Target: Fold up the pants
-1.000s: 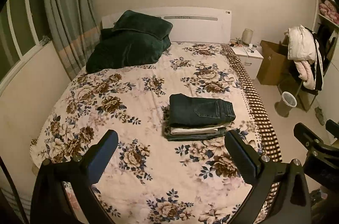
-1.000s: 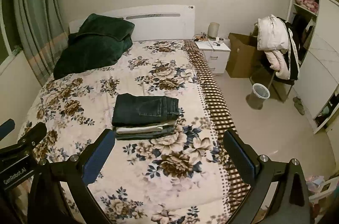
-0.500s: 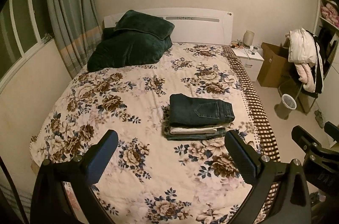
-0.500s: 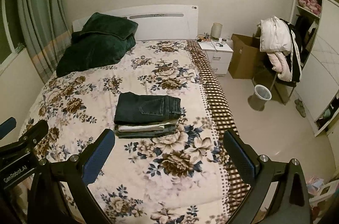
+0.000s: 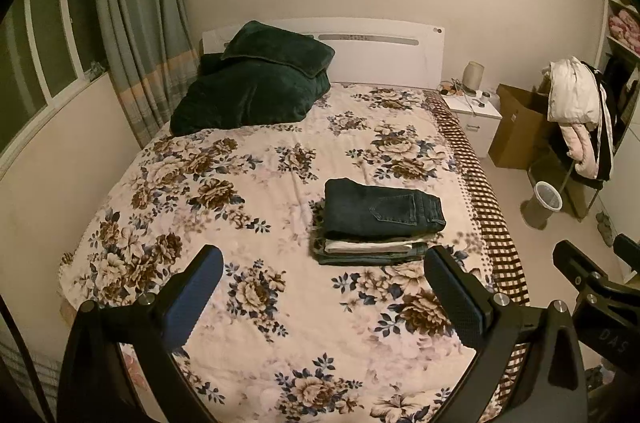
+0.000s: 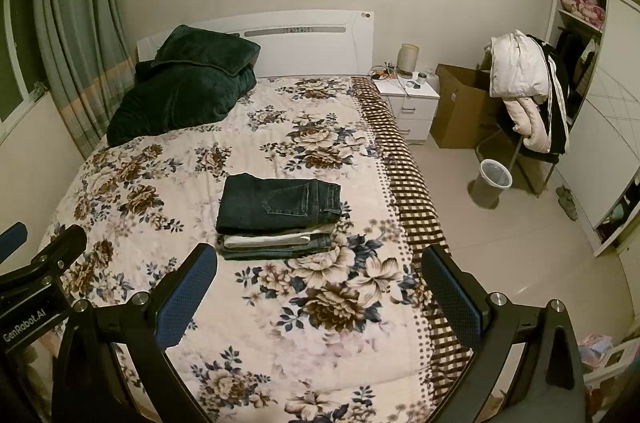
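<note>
Left gripper point(image 6: 40, 263) body, seen at the lower left edge of the right wrist view: "GenRobot.AI" in pale letters on the black housing.
Right gripper point(image 5: 592, 263) body, seen at the lower right edge of the left wrist view: "DAS" faintly, tilted, on the black housing; any further letters cannot be made out.
Elsewhere in the room: nothing readable.
</note>
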